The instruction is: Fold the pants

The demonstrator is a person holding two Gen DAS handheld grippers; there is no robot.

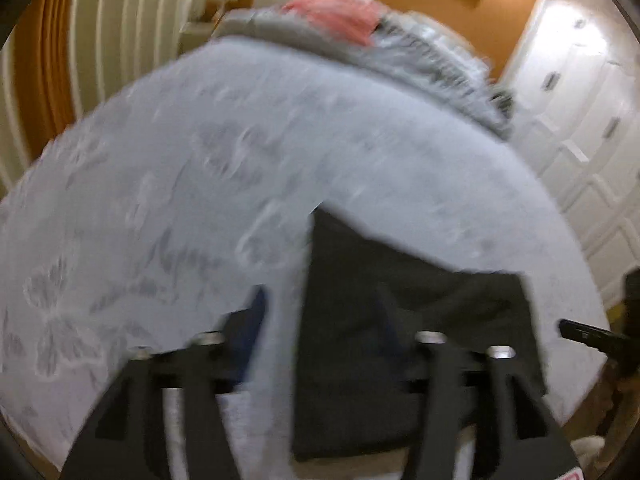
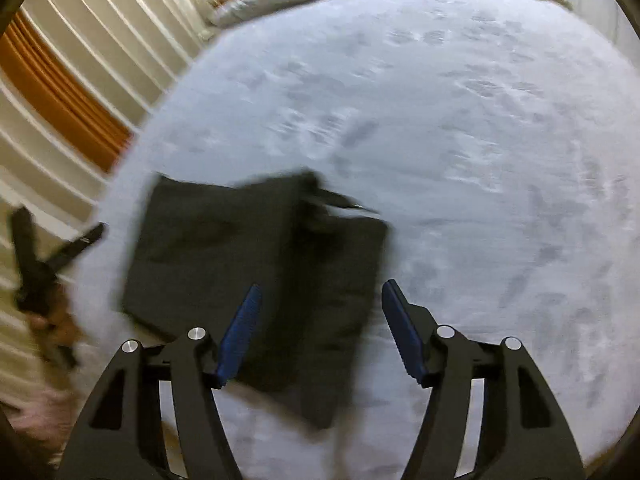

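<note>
Nearby — grey bedding [image 1: 420, 56] beyond pants [image 1: 400, 320].

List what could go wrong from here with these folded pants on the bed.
1. The dark pants lie folded near the bed's front edge, so a nudge might slide them off.
2. A loose strip sticks out at the far corner; it may catch and undo the fold.
3. Both tongs, left and right, stand open just above the cloth, and both views are blurred, so a fast pass could snag it.
</note>
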